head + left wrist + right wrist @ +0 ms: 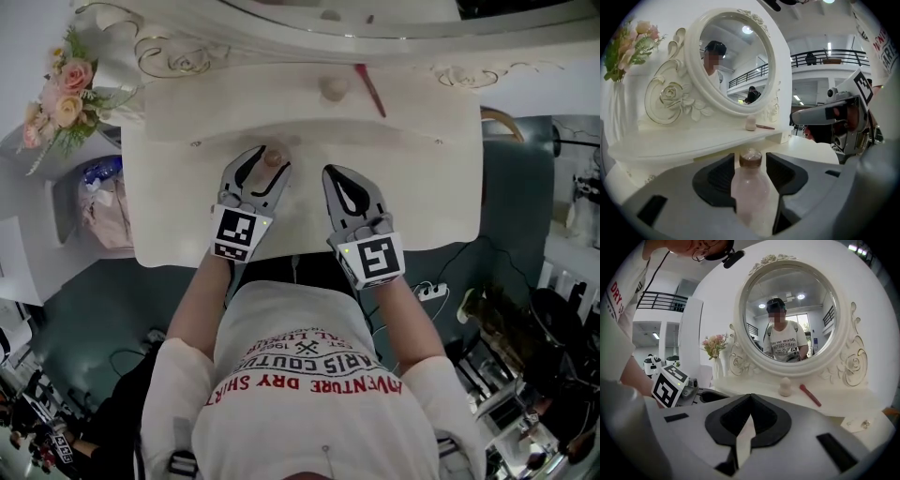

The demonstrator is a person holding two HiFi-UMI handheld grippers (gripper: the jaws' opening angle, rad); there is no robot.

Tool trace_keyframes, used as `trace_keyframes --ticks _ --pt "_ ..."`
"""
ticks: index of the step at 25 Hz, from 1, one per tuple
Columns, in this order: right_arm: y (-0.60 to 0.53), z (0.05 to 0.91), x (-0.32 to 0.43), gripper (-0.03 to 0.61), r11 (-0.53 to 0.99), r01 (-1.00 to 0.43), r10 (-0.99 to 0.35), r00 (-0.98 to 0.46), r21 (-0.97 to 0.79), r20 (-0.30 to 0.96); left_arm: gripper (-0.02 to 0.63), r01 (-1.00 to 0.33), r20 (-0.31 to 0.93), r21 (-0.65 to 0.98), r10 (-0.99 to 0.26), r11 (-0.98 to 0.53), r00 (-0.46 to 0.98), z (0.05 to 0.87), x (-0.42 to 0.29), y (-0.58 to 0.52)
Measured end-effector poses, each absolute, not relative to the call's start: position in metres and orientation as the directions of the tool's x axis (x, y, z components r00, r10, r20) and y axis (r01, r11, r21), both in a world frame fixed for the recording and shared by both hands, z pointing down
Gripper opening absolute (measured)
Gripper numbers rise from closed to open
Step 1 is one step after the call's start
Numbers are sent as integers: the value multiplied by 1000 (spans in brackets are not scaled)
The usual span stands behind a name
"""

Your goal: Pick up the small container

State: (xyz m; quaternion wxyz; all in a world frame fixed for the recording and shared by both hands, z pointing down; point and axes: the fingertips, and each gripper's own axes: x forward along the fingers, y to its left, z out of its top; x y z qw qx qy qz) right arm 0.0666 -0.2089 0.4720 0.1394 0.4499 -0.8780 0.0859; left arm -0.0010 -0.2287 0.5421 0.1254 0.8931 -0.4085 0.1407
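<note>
The small container is a pale pink bottle (751, 187) with a brownish cap. It stands upright on the cream vanity table (422, 187), seen from above as the bottle (273, 157). My left gripper (750, 156) is open around it, one jaw on each side, with a gap showing beside the cap on both sides. In the head view the left gripper (265, 161) reaches over the table's front half. My right gripper (337, 176) lies beside it to the right with nothing in it. Its jaws meet at the tip in the right gripper view (750, 397).
A round white mirror (733, 61) with rose carvings stands behind a raised shelf. On the shelf are a beige egg-shaped sponge (334, 89) and a red stick (369, 90). A vase of pink flowers (58, 98) is at the far left.
</note>
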Motion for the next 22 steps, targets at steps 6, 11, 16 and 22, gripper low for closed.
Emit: trace_keyframes --ticks 6,11,16,22 --pt "-222 479 69 -2 596 -802 -750 -575 -41 328 176 -795 357 86 -727 -600 587 556 1 -241" --pt "-225 481 75 -2 621 -783 -724 -593 -40 353 153 -809 359 41 -747 -586 559 555 3 -241" --pt "-228 484 84 -2 616 -786 -719 -587 -51 372 146 -823 381 42 -752 -567 538 555 1 -241" --pt "-227 476 88 -2 621 -782 -716 -593 -51 369 144 -841 409 76 -752 -536 517 542 -6 -241"
